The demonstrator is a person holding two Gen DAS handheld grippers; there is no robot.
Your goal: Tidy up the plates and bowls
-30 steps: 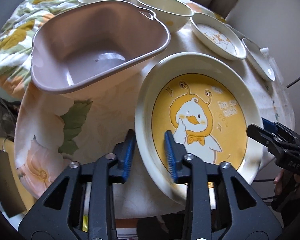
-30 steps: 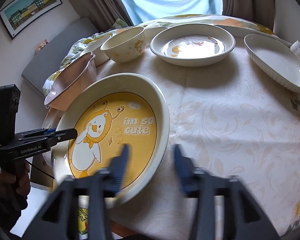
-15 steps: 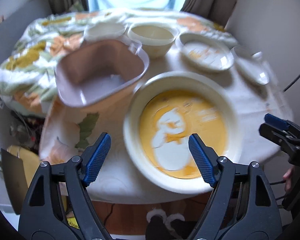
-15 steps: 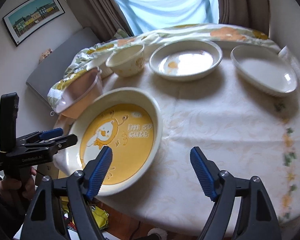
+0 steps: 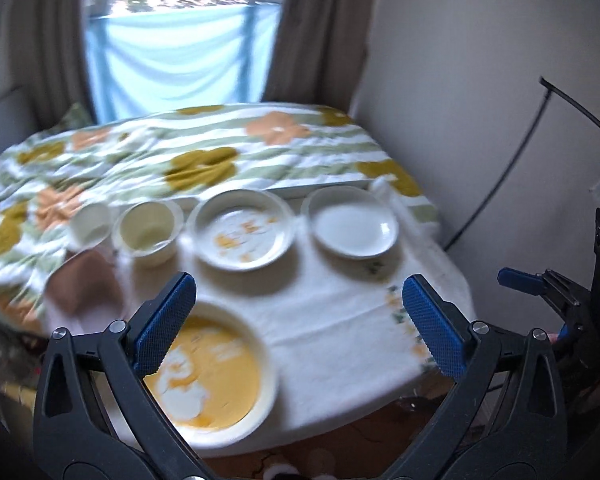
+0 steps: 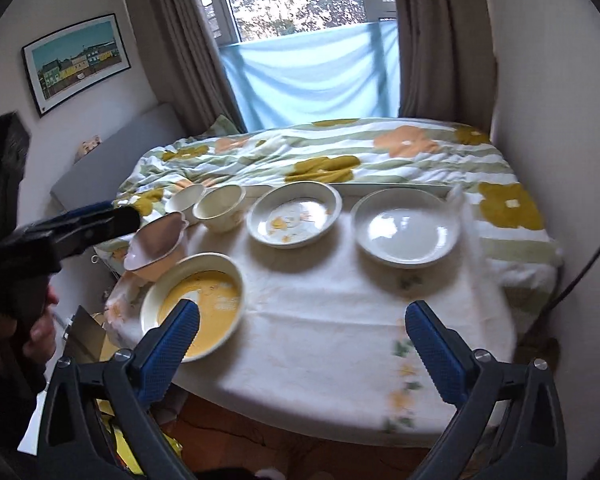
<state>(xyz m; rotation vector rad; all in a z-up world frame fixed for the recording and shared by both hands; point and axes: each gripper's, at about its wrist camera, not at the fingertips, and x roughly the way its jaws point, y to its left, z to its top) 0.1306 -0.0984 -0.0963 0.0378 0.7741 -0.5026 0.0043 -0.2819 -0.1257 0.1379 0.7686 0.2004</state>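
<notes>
A big cream plate with a yellow duck picture [image 5: 208, 376] [image 6: 204, 312] lies at the table's near left edge. Behind it stand a pink heart-shaped bowl [image 5: 86, 282] [image 6: 156, 242], a cream bowl [image 5: 148, 230] [image 6: 219, 207], a small white bowl [image 5: 89, 222] [image 6: 185, 197], a deep duck plate [image 5: 242, 234] [image 6: 294, 216] and a white plate [image 5: 354, 226] [image 6: 406, 232]. My left gripper [image 5: 300, 324] is open and empty, pulled back above the table's near edge. My right gripper [image 6: 302, 352] is open and empty, also back from the table.
The round table has a white floral cloth [image 6: 332, 320]. A flowered blanket [image 6: 340, 152] covers the bed behind it. A wall [image 5: 480, 100] and a black cable [image 5: 512, 160] stand on the right. Curtains and a window are at the back.
Both grippers let go of the big duck plate, opened wide and pulled up and back from the table. The plate stays at the near left edge.
</notes>
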